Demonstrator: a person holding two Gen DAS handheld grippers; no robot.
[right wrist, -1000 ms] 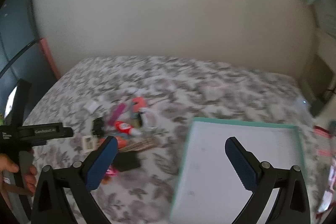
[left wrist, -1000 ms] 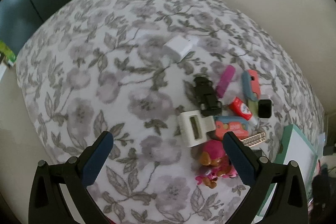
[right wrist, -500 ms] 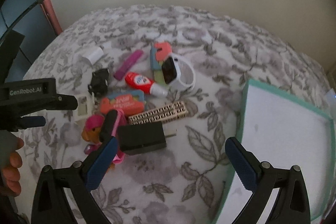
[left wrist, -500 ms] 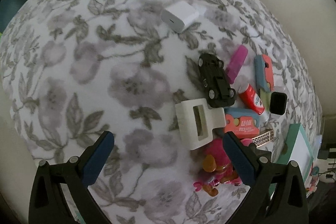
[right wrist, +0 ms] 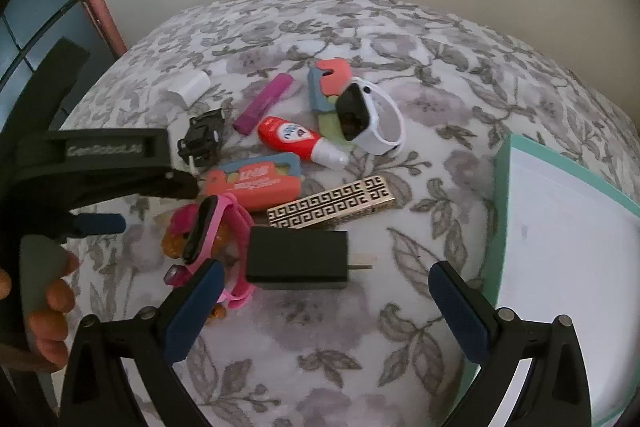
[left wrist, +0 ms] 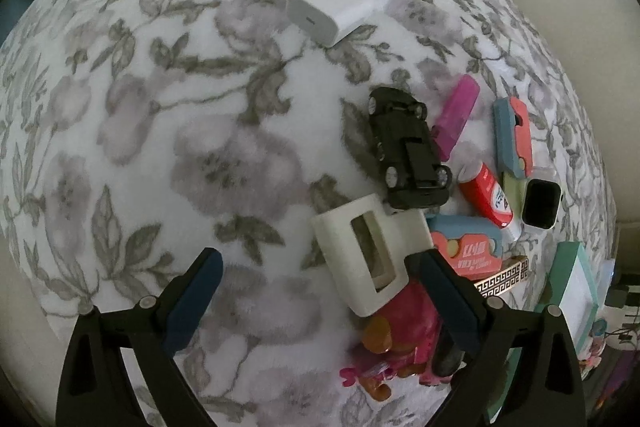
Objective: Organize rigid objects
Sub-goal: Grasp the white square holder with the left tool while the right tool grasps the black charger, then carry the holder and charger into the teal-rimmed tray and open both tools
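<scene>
A pile of small rigid objects lies on a floral bedspread (left wrist: 160,107). My left gripper (left wrist: 320,291) is open, low over the bed, its right finger beside a white plastic bracket (left wrist: 368,251). Beyond lie a black toy car (left wrist: 408,147), a white charger (left wrist: 332,7), a purple stick (left wrist: 456,115) and a red tube (left wrist: 488,195). My right gripper (right wrist: 324,303) is open just short of a black charger (right wrist: 296,259). A pink watch on a toy (right wrist: 208,227), a gold patterned bar (right wrist: 332,203), a coral case (right wrist: 256,183) and a white smartwatch (right wrist: 372,119) lie beyond it.
A teal-rimmed white tray (right wrist: 504,187) sits on the bed at the right; it shows at the right edge of the left wrist view (left wrist: 568,259). A cream wall runs behind the bed. The left gripper's body and the hand holding it (right wrist: 52,299) fill the left of the right wrist view.
Both grippers have moved down and in toward the pile. The objects look larger and closer. Nothing has been taken hold of.
</scene>
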